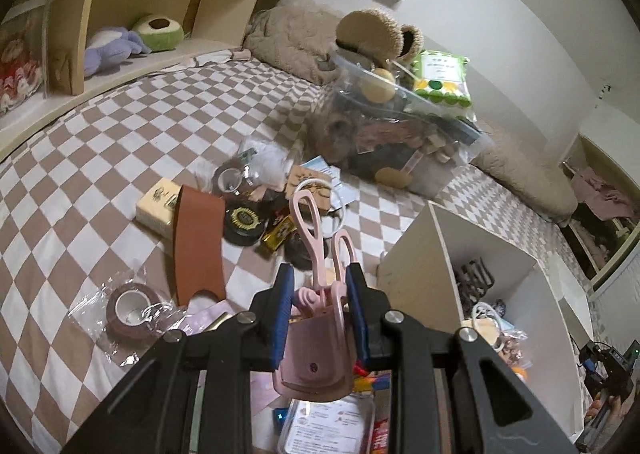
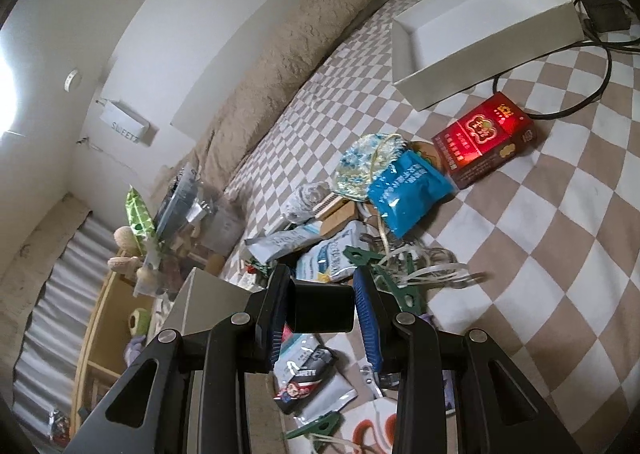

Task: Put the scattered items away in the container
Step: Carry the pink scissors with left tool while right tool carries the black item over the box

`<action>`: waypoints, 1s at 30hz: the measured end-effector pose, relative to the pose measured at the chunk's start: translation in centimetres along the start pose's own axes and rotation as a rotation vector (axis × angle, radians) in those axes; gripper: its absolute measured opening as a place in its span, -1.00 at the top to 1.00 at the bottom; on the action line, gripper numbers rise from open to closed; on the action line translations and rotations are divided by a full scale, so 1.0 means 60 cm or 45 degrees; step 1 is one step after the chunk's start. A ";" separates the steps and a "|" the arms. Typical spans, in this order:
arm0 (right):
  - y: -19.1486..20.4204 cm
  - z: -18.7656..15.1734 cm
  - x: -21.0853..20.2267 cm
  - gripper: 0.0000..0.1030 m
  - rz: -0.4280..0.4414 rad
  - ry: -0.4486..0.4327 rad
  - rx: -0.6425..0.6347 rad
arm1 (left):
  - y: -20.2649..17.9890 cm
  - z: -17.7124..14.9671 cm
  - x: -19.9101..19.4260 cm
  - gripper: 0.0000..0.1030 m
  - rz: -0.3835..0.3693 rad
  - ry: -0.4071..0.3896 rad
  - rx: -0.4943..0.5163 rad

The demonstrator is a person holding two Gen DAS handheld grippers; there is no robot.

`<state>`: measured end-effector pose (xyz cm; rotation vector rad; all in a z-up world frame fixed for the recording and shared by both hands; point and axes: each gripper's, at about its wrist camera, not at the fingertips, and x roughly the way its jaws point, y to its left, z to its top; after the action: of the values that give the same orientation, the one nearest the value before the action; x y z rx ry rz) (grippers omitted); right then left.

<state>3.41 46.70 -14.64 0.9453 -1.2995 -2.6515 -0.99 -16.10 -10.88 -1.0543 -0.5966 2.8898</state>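
Left wrist view: we find the left gripper [image 1: 318, 310] clamped on pink scissors [image 1: 320, 278] beside the white container [image 1: 416, 254], while the right gripper [image 2: 322, 308] grips a black cylinder [image 2: 322, 308] above littered packets [image 2: 408, 190].

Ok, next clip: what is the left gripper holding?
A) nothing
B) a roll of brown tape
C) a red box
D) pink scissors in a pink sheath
D: in the left wrist view the left gripper has its blue pads closed on the pink scissors, handles pointing forward, blades in a pink sheath.
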 end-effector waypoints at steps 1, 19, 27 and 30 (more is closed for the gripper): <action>0.003 -0.001 0.000 0.35 0.010 0.000 -0.002 | -0.007 0.003 -0.002 0.48 -0.009 -0.004 0.007; 0.033 -0.014 0.006 0.35 0.110 0.044 -0.046 | -0.177 0.048 -0.029 0.48 -0.214 -0.018 0.129; 0.056 -0.028 0.013 0.35 0.138 0.086 -0.084 | -0.215 0.024 -0.018 0.48 -0.250 0.011 0.133; 0.071 -0.034 0.013 0.35 0.171 0.096 -0.106 | -0.208 0.019 -0.011 0.48 -0.239 0.021 0.119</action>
<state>2.97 42.28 -12.89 0.9043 -1.1823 -2.5221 -2.68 -4.99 -5.22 -0.9540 -0.5237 2.7155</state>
